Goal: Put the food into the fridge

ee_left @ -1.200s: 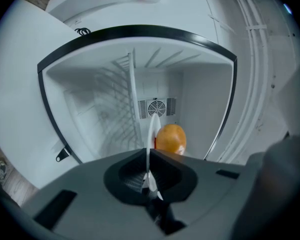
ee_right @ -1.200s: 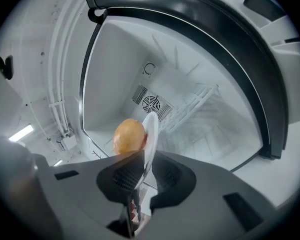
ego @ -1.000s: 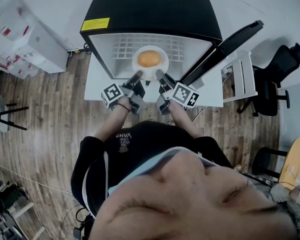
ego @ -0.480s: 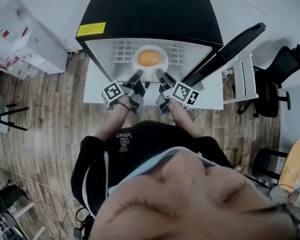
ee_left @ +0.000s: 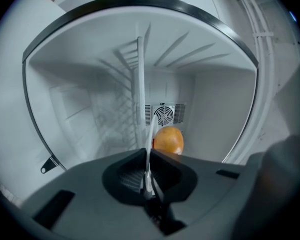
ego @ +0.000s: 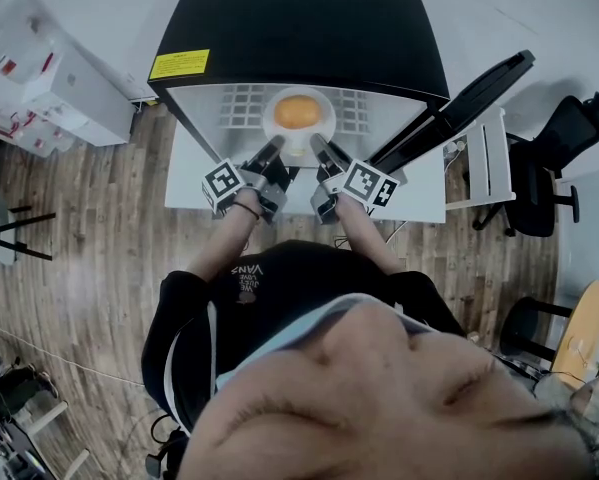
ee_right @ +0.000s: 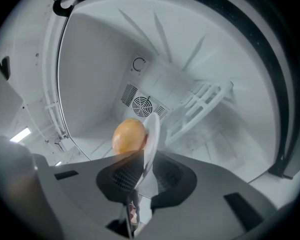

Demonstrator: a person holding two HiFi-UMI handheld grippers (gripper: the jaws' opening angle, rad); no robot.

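Observation:
A round orange-brown food (ego: 297,114) lies on a white plate (ego: 322,128) inside the open black fridge (ego: 299,18). My left gripper (ego: 272,149) is shut on the plate's left rim, and my right gripper (ego: 316,146) holds the right rim. In the left gripper view the plate (ee_left: 149,134) runs edge-on out of the left gripper (ee_left: 146,156), with the food (ee_left: 168,140) beyond it. In the right gripper view the plate (ee_right: 153,131) sits between the jaws of the right gripper (ee_right: 142,161). Those jaws are opening slightly, their pads still on the rim. The food (ee_right: 129,135) is to the left.
The fridge door (ego: 459,93) stands open to the right. A white wire shelf (ego: 241,96) and a round fan grille (ee_left: 164,115) are inside. The fridge stands on a white table (ego: 419,186). A black office chair (ego: 569,133) is at right, white boxes (ego: 69,83) at left.
The plate and both grippers have edged slightly deeper into the fridge. Both grippers stay on the plate's rim.

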